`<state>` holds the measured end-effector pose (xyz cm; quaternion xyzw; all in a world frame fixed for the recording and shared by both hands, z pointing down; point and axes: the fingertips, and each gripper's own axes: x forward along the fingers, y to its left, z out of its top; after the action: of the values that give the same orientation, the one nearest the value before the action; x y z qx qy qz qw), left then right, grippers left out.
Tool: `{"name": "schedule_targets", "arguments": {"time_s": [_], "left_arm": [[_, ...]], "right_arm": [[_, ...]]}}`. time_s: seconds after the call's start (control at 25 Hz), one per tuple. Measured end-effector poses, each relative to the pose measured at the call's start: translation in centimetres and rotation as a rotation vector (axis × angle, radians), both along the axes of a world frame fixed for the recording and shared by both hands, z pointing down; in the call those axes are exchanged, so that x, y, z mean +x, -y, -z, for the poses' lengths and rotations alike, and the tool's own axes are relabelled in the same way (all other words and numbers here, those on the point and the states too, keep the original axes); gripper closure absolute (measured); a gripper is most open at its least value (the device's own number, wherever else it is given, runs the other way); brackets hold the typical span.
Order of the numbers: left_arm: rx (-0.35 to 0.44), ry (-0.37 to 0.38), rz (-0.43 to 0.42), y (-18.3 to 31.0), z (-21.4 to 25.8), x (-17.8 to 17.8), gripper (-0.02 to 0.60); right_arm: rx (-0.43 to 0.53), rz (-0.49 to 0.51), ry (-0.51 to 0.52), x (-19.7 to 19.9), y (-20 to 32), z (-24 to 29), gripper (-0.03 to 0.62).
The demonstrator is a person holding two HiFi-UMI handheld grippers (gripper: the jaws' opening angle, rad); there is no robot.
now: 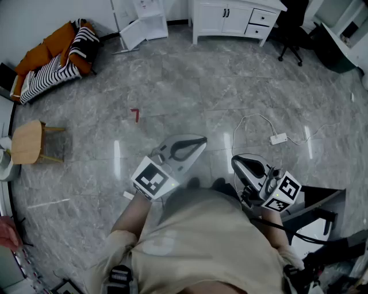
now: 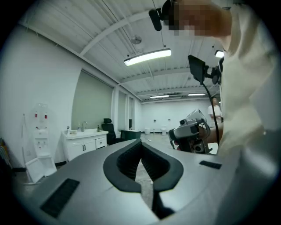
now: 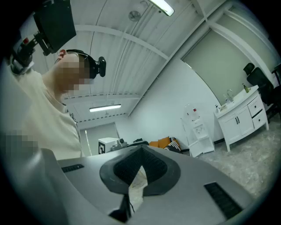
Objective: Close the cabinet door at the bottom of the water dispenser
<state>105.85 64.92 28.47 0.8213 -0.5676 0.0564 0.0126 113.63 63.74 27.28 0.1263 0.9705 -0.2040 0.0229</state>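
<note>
Both claws are pressed together w/ nothing between them. The left claw [image 2: 140, 145] shows its ribbed pads meeting at the tips, and the right claw [image 3: 139, 151] looks the same. We hold them near the body, approx. level, well apart from the task's thing.

The water dispenser [image 1: 142, 20] stands at the far wall. Its bottom cabinet door [image 1: 130, 35] is open, swung out toward the left of the head view. Between us and it is a wide bare grey floor [image 1: 172, 92]; only a small red mark [image 1: 135, 115] lies on it.

Edges of the free room:
- at left, a sofa [image 1: 54, 57] w/ orange and striped cushions
- nearer at left, a small wooden stool [image 1: 26, 142]
- just right of the dispenser, a white sink cabinet [image 1: 236, 17]
- at right on the floor, a power strip [image 1: 278, 138] w/ its cable

Only the gripper views show the ceiling w/ its lamp strips [image 2: 147, 57]. The left gripper view also shows the right claw from the side, and small red parts on the dispenser front.
</note>
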Motion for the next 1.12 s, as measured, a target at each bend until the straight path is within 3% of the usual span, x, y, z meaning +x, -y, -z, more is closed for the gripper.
{"name": "schedule_targets", "arguments": {"time_s": [0.2, 0.48, 0.64, 0.76, 1.0, 1.12], "left_arm": [[-0.011, -0.059, 0.083, 0.9, 0.2, -2.4, 0.589], [-0.031, -0.021, 0.099, 8.7, 1.0, -2.8, 0.589], [-0.048, 0.004, 0.108, 14.9, 0.8, -1.6, 0.589], [-0.069, 0.007, 0.129, 18.5, 0.5, -0.9, 0.589], [-0.108, 0.002, 0.080, 22.1, 0.3, -1.4, 0.589], [-0.100, 0.001, 0.118, 22.8, 0.1, -3.1, 0.589]], "right_arm": [[-0.012, 0.060, 0.005, -2.6, 1.5, -0.2, 0.579], [0.015, 0.085, 0.010, -3.6, 8.6, 0.1, 0.579], [0.092, 0.098, -0.002, -2.3, 13.5, -0.7, 0.579], [0.085, 0.132, -0.011, -1.4, 16.6, -1.0, 0.579], [0.071, 0.176, 0.052, -3.6, 20.1, 0.2, 0.579], [0.064, 0.212, 0.057, -5.2, 21.0, -0.1, 0.579]]}}
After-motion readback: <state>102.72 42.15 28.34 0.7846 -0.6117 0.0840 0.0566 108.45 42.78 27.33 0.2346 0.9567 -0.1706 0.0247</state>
